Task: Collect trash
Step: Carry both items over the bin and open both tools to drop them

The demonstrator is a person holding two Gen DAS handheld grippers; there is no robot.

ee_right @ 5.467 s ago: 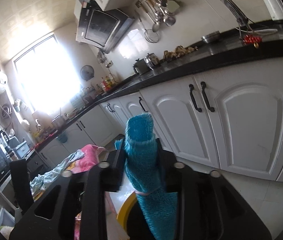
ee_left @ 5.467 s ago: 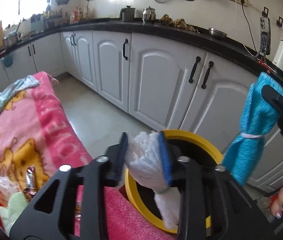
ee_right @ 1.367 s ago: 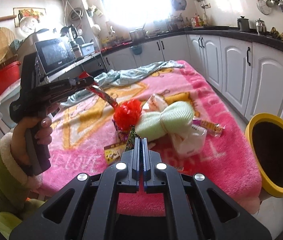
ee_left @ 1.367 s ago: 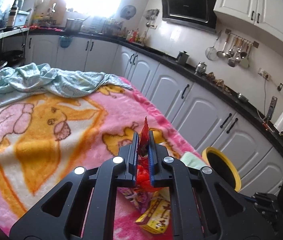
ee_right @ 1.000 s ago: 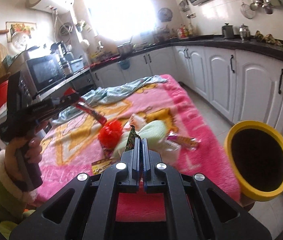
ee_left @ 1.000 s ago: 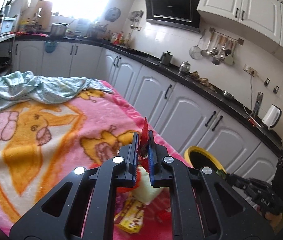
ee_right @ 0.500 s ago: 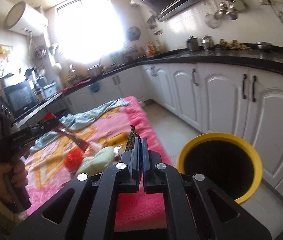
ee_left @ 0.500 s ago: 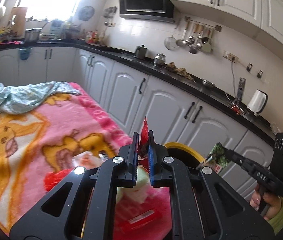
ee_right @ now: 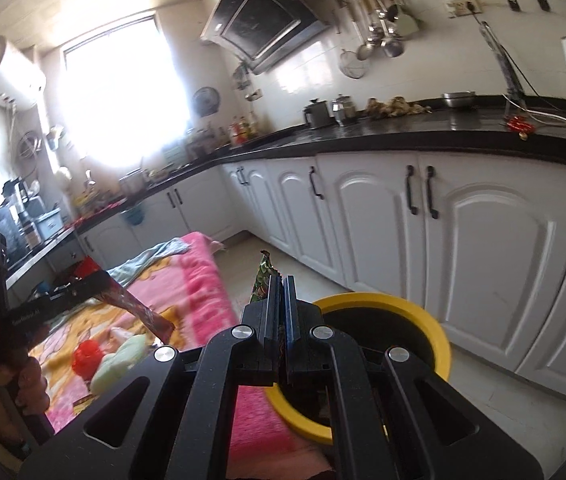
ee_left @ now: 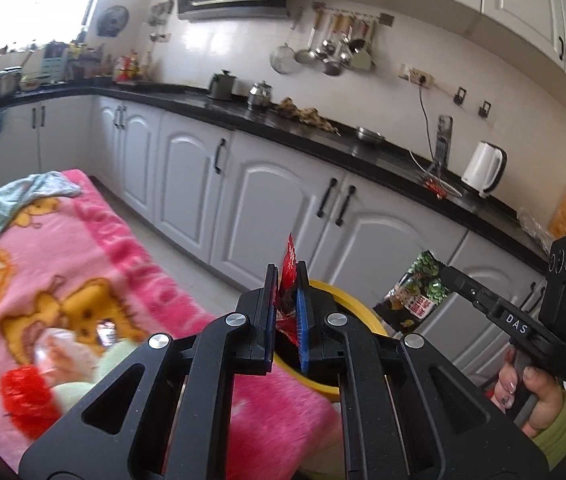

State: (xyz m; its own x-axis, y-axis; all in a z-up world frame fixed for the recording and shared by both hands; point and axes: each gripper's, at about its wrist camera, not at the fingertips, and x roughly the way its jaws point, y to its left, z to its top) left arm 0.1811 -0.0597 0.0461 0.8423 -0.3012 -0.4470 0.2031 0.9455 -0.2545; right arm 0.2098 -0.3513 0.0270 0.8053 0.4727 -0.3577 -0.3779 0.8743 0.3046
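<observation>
My left gripper [ee_left: 286,280] is shut on a red snack wrapper [ee_left: 289,258] and holds it right above the near rim of the yellow bin [ee_left: 357,300]. My right gripper [ee_right: 281,284] is shut on a green snack packet [ee_right: 263,274], also over the bin [ee_right: 423,320]. In the left wrist view the right gripper [ee_left: 445,274] comes in from the right with the green packet [ee_left: 417,296] beside the bin. In the right wrist view the left gripper [ee_right: 105,278] shows at the left with the red wrapper [ee_right: 143,310] hanging from it.
A pink blanket [ee_left: 95,240] covers the table at the left, with a red ball [ee_left: 27,396], a pale green roll [ee_right: 121,360] and other wrappers on it. White cabinets [ee_left: 275,200] under a black counter [ee_left: 363,148] run behind the bin. A crumpled cloth [ee_left: 11,200] lies at the blanket's far end.
Both grippers have swung from the blanket toward the yellow bin, each carrying its wrapper. The bin is now right under the fingertips. The right gripper has come closer in the left view.
</observation>
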